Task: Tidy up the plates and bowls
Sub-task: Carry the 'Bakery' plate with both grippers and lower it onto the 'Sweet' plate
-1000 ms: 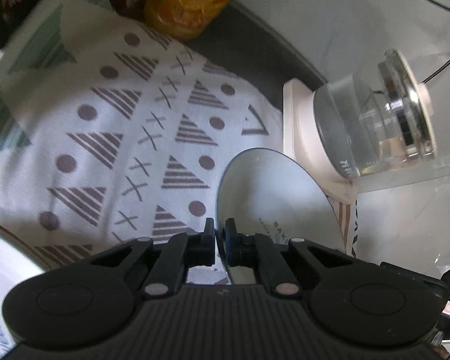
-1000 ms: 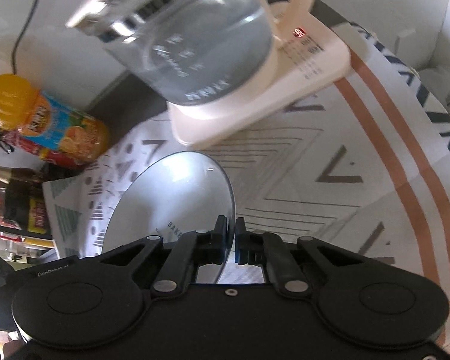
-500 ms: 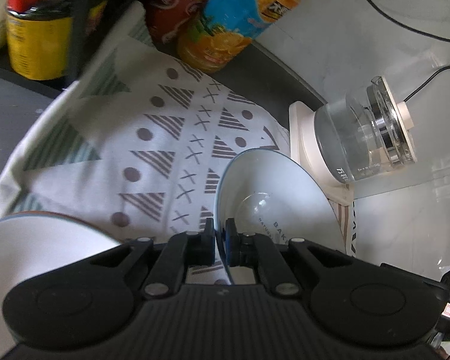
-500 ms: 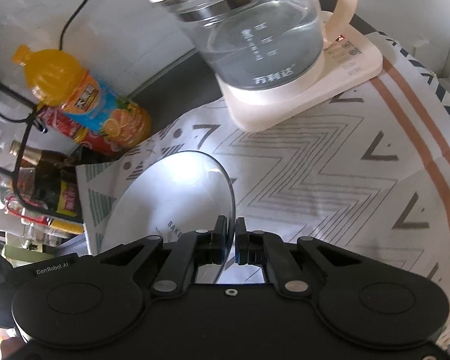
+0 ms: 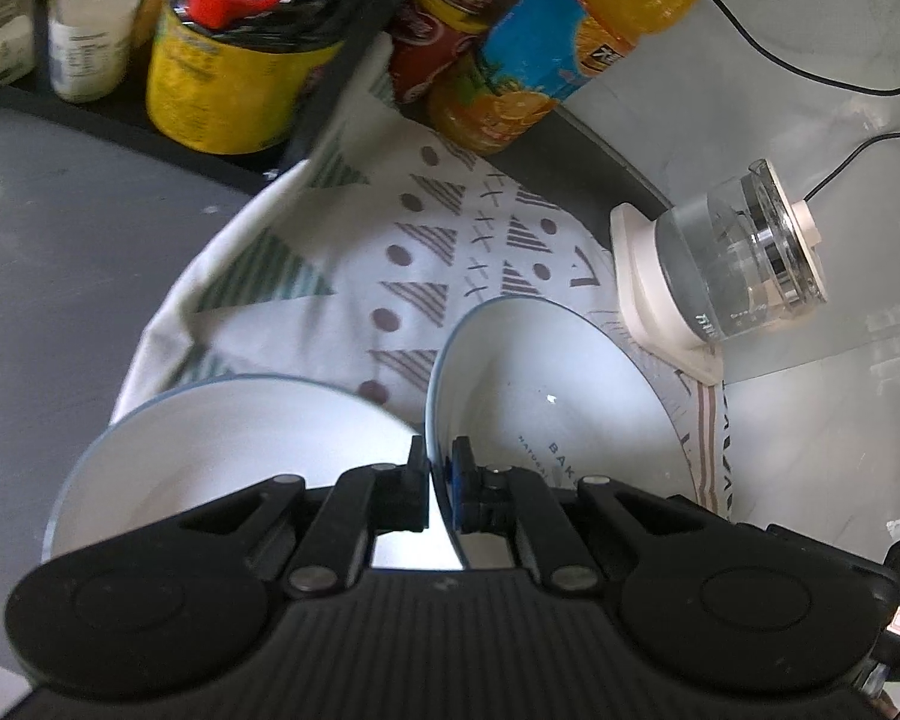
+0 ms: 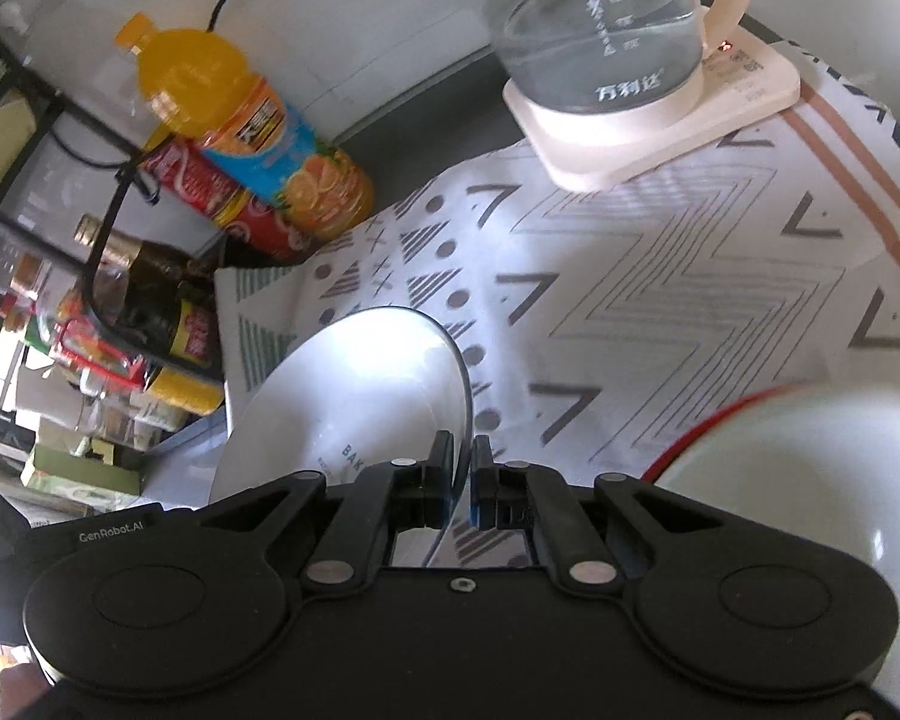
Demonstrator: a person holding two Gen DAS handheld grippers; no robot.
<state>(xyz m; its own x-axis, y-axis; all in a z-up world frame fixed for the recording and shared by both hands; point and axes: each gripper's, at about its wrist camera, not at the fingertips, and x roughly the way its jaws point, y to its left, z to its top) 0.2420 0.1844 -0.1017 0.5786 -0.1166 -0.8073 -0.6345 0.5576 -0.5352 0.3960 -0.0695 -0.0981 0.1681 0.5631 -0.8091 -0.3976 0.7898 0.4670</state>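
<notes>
A white bowl with a thin blue rim [image 5: 570,396] hangs tilted above the patterned cloth [image 5: 426,252]. My left gripper [image 5: 435,462] is shut on its left rim. The same bowl [image 6: 360,390] shows in the right wrist view, where my right gripper [image 6: 463,450] is shut on its right rim. A second white, blue-rimmed bowl [image 5: 210,450] lies below and left of the left gripper. A white bowl with a red rim [image 6: 810,480] sits at the lower right in the right wrist view, partly hidden by the gripper body.
A glass kettle [image 6: 606,42] on its cream base stands at the cloth's far edge. An orange drink bottle [image 6: 252,126] and a red can [image 6: 222,198] stand by the wall. A black wire rack [image 6: 90,192] with sauce bottles is on the left. Grey counter [image 5: 60,240] lies left of the cloth.
Both grippers pulled back and rose a little with the bowl held between them. The kettle and bottles receded. The second blue-rimmed bowl and the red-rimmed bowl came into view.
</notes>
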